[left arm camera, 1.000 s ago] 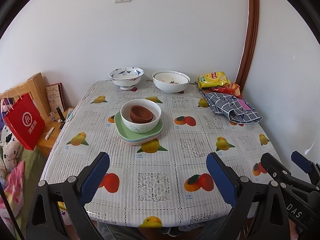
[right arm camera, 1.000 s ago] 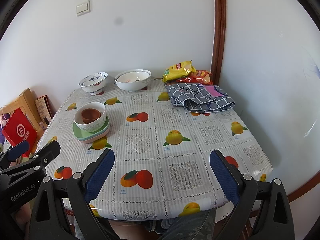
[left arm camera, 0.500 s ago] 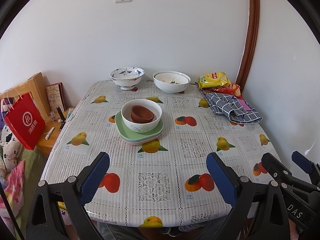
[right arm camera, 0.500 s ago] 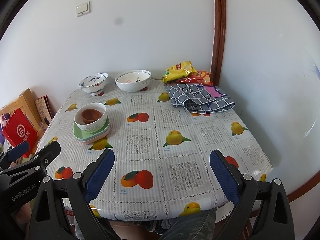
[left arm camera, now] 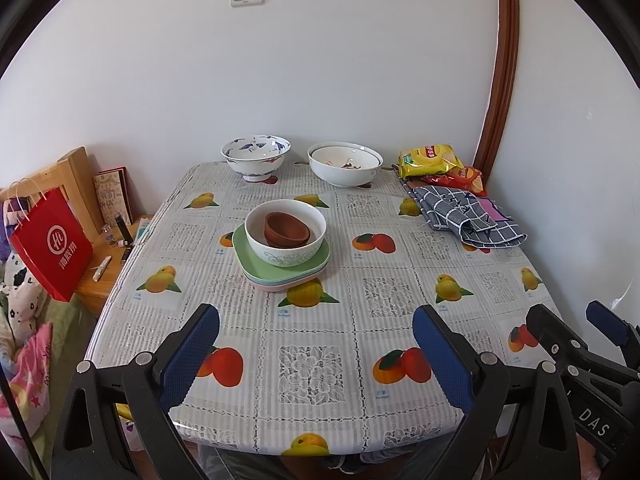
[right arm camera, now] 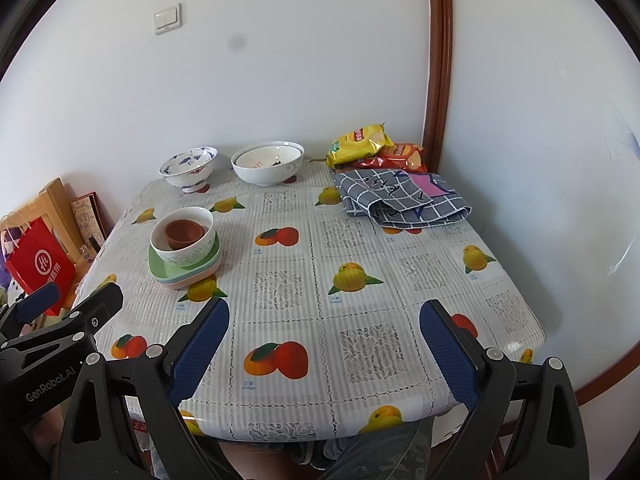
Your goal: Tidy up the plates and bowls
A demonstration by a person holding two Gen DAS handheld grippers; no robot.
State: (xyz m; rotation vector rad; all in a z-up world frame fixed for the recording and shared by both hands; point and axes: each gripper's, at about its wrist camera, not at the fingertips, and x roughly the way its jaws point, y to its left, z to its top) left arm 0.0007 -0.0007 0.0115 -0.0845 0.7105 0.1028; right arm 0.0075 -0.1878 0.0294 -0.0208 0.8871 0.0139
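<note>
Red paper bag [left arm camera: 50, 246] hangs far left, off the table [left arm camera: 312, 344]. My left gripper [left arm camera: 316, 346] sits at the near edge w/ jaws spread wide, nothing between them. Brown bowl [left arm camera: 287, 230] sits inside a white bowl [left arm camera: 285, 232], on stacked plates [left arm camera: 280, 268], left of centre. At the back: blue-patterned bowl [left arm camera: 256, 156], then big white bowl [left arm camera: 345, 163]. Snack bags [left arm camera: 434, 162] & checked cloth [left arm camera: 464, 216] back right. My right gripper [right arm camera: 325, 340] is also spread wide & empty over the near edge.
</note>
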